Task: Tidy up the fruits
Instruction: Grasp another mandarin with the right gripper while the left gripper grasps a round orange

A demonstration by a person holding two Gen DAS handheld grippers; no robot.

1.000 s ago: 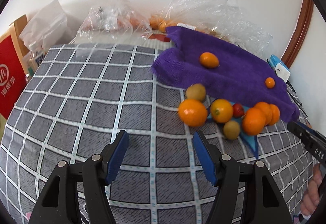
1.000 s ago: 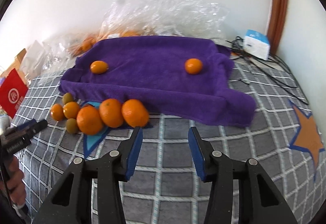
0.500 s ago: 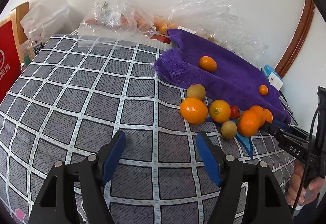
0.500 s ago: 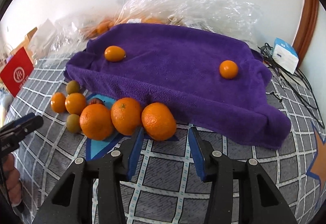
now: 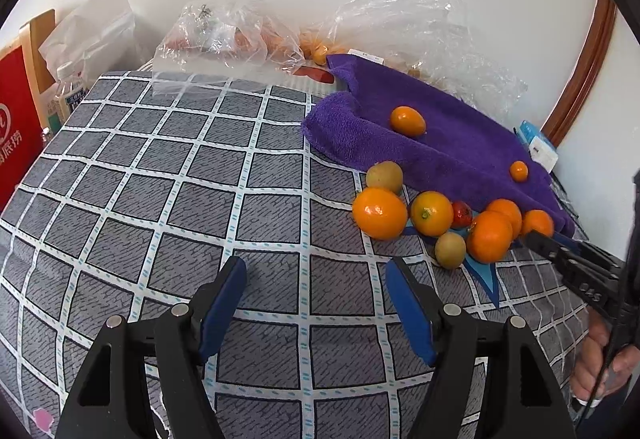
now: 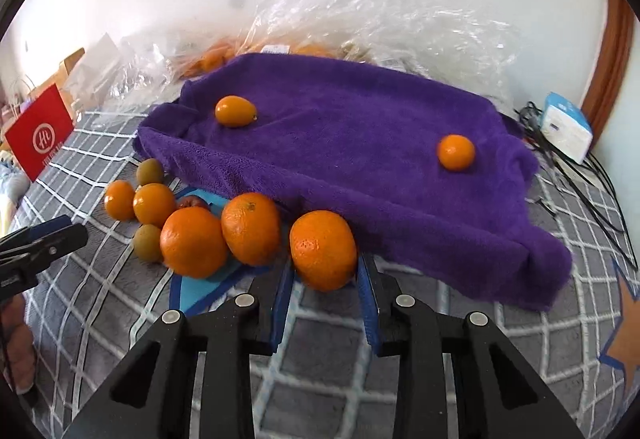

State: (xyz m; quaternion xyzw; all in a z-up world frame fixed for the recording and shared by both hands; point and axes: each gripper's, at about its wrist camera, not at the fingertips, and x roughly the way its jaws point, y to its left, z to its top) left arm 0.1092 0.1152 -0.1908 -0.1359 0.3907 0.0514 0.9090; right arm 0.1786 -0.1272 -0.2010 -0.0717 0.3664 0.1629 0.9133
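A purple towel lies on the checked cloth with two small oranges on it, one at the left and one at the right. A cluster of oranges, green-brown fruits and one small red fruit lies at the towel's front edge. My right gripper is open, its jaws on either side of the nearest orange; I cannot tell whether they touch it. My left gripper is open and empty over the cloth, left of a large orange.
Clear plastic bags holding more fruit lie along the back wall. A red box and a bottle stand at the far left. A white-blue box and black cables lie right of the towel.
My right gripper has moved forward until the nearest orange sits between its jaws. My left gripper has drawn a little closer to the fruit cluster.
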